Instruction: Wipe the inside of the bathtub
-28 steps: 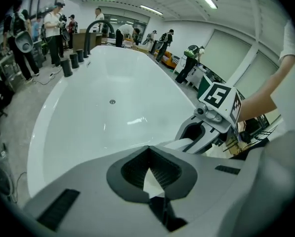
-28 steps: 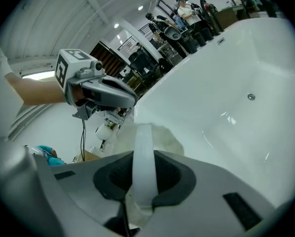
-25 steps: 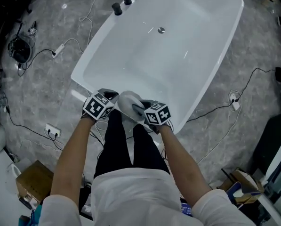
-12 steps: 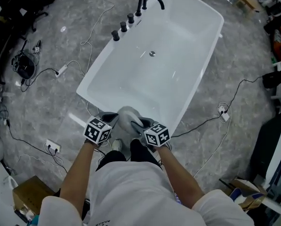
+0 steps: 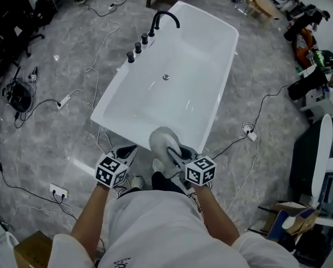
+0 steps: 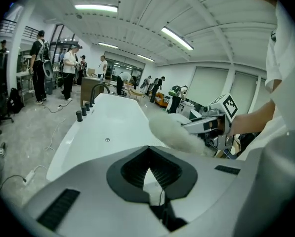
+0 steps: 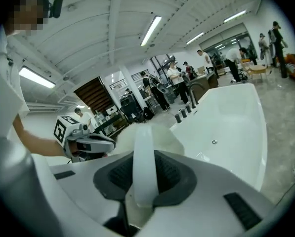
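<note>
Pre-wipe step: nothing touches the inside of the tub yet. The right gripper is clamped on the white strap of a fluffy mitt. The mitt sticks out ahead of its jaws and lines up with the tub's near rim in the head view; its height above the rim is unclear. The left gripper is just left of the right one, jaws drawn together on nothing, and apart from the mitt. The tub runs away ahead of both grippers, with the drain well ahead on the floor. The faucet and knobs are on the far-left rim. Next move, as a judgement: push the right gripper forward and down until the mitt presses on the near inner wall, then sweep. That likely needs a bend at the waist. The left gripper is spare. The head view gives the layout and the cables on the floor round the tub, but no read on the jaws. The right gripper view shows the strap between its pads, with the left gripper off to its left. The left gripper view shows its own bare pads and the mitt ahead to its right. It also shows people standing beyond the tub's far end, whom the head view barely catches.
</note>
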Available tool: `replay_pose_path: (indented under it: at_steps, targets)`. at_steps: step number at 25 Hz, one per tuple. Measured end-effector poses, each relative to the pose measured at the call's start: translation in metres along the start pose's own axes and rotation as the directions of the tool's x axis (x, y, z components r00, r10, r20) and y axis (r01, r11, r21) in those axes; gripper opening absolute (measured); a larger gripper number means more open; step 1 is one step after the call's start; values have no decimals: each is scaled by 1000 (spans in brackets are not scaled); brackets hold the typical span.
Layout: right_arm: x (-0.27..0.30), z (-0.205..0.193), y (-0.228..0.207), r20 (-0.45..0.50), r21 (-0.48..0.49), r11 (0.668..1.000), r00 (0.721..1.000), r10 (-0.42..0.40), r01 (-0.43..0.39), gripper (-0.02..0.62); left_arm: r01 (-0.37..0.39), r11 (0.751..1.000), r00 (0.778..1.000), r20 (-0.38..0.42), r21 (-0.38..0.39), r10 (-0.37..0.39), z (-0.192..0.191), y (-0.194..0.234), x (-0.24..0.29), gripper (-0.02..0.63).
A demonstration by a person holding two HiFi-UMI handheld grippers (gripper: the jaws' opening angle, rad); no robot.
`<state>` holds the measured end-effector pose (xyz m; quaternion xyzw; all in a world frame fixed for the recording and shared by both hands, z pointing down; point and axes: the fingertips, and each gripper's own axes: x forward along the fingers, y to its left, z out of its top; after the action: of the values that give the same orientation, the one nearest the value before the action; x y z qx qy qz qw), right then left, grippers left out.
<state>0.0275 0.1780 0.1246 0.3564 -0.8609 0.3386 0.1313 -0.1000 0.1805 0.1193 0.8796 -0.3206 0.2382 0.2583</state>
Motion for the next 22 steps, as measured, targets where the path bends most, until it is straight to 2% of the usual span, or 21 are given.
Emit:
replay_pose_path:
  at_steps: [4, 11, 16, 22]
  targets:
    - [-31, 3, 28, 83, -9, 995, 992, -97, 98, 94, 17, 1000, 998, 52, 24, -18, -7, -6, -30, 6]
    - [-80, 10, 63, 189, -35, 967, 952, -241, 252, 94, 13, 999, 988, 156, 46, -20, 0, -9, -65, 6]
    - [-92, 13, 79, 233, -80, 958, 939, -252, 277, 94, -1, 997, 980, 196, 83, -16, 10, -16, -70, 6]
    - [-103, 25, 77, 282, -90, 968, 938, -202, 236, 94, -36, 995, 953, 302, 90, 7, 49, -55, -84, 6]
